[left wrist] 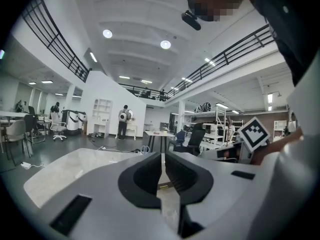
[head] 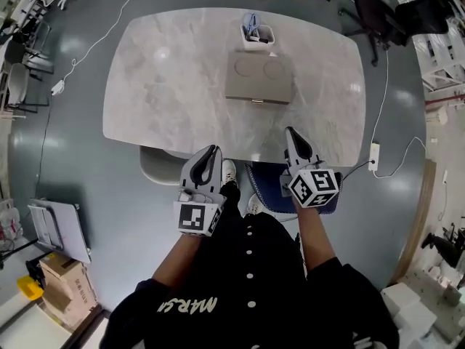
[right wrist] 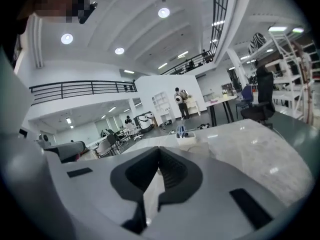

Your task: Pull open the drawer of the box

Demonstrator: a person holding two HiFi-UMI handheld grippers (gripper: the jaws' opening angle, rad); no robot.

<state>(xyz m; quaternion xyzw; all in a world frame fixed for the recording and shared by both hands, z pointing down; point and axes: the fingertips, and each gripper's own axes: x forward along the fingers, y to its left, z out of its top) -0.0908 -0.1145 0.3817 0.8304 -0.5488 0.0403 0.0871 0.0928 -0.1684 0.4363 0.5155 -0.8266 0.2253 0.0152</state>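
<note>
I am at the very start: the drawer is not yet touched. The flat beige box with two round hollows in its lid (head: 259, 77) sits on the pale marble table (head: 167, 86), towards the far edge and right of the middle. A small white tub holding blue items (head: 258, 33) stands just behind it.

Both tools hang short of the table's near edge, well apart from the box. My left gripper (head: 213, 151) has its jaws drawn nearly together, with only a sliver of light between them and nothing held. My right gripper (head: 290, 132) has its jaws meeting at the tips, also empty.

The next move, as I judge it, is to carry one gripper forward over the near edge and part its jaws. It would then come down to the small brassy pull (head: 256, 102) on the box's near face, while the other gripper perhaps steadies the box.

The drawer front is seen from steeply above, so I get only its thin top line. The shape of the pull is too small to make out. In the right gripper view the jaws cover the box, with only the white tub showing above them.
</note>
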